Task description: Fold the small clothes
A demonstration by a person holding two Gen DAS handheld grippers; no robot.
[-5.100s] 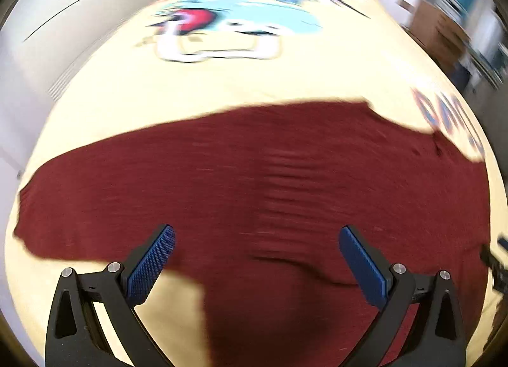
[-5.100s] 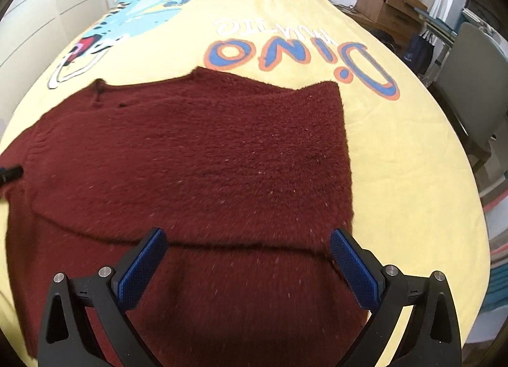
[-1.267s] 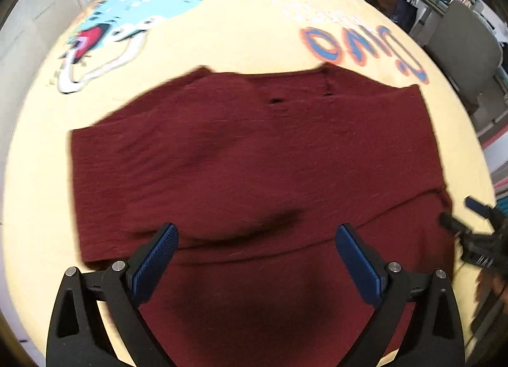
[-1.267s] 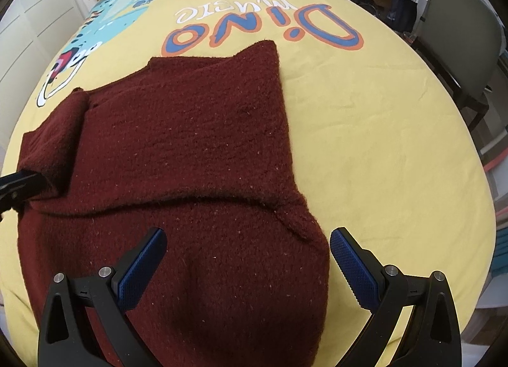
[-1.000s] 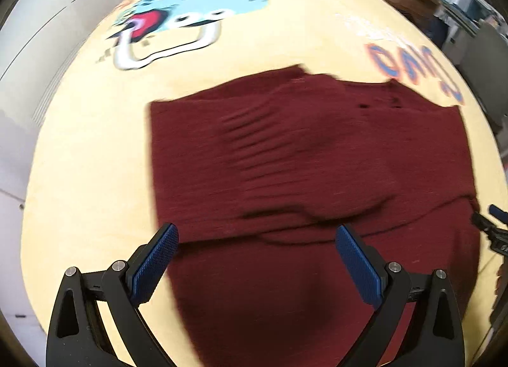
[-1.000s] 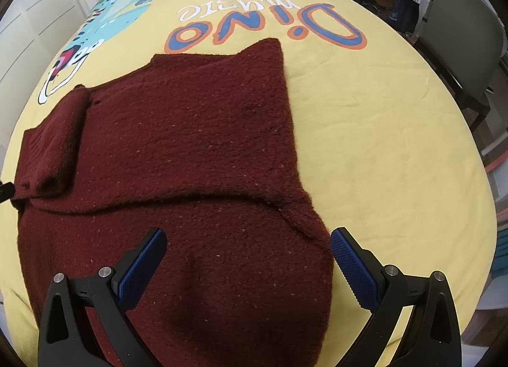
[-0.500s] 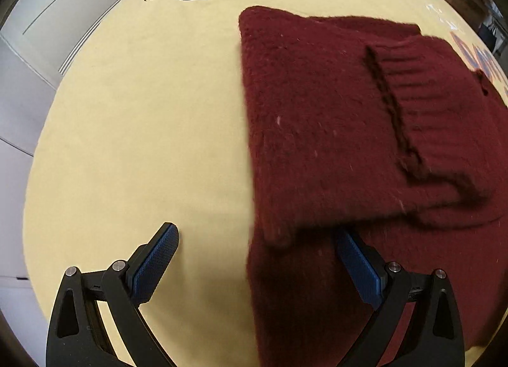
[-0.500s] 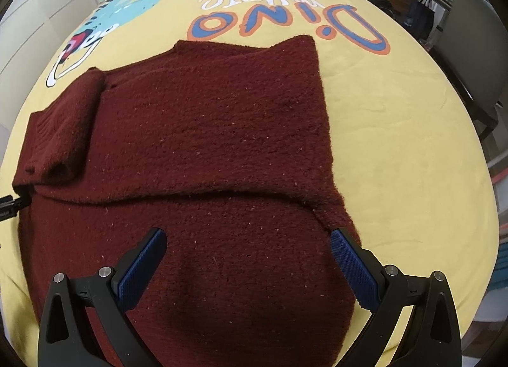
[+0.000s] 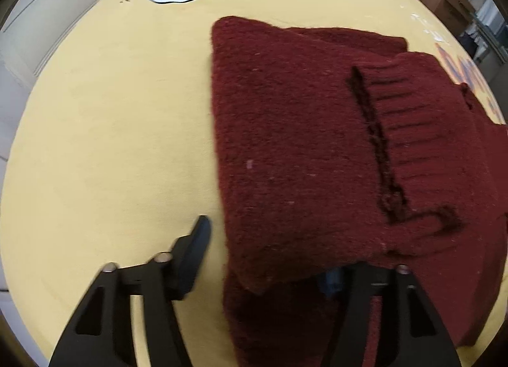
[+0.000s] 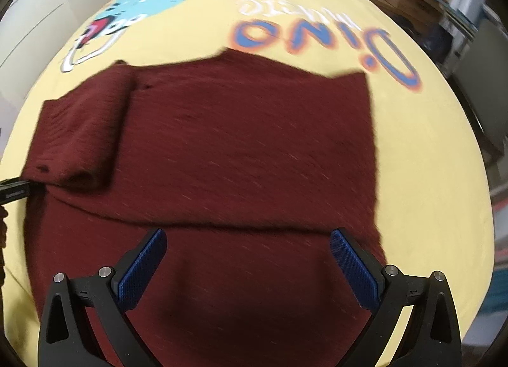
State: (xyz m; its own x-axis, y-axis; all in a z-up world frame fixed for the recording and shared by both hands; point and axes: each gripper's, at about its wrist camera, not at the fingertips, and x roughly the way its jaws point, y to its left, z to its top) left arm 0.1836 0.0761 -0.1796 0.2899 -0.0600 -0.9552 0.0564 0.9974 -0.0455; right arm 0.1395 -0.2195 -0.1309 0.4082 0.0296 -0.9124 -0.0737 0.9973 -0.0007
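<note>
Maroon knit sweater [image 9: 301, 145] lies flat on yellow dinosaur-print bedspread [image 9: 111, 129], sleeve with ribbed cuff [image 9: 422, 119] folded over body. Left gripper [image 9: 270, 259] at sweater's folded edge: jaws just closing, fold between fingers, one finger under fabric, other on bedspread beside edge; pad contact not discernible. Right gripper [image 10: 247, 259] hovers above sweater [image 10: 247, 145], fingers spread wide, nothing between them; view blurred.

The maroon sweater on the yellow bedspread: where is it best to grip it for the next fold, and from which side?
Probably the near hem of the maroon sweater, approached from above at the bed's near edge: both sleeves already lie folded inward, leaving a long rectangle.
</note>
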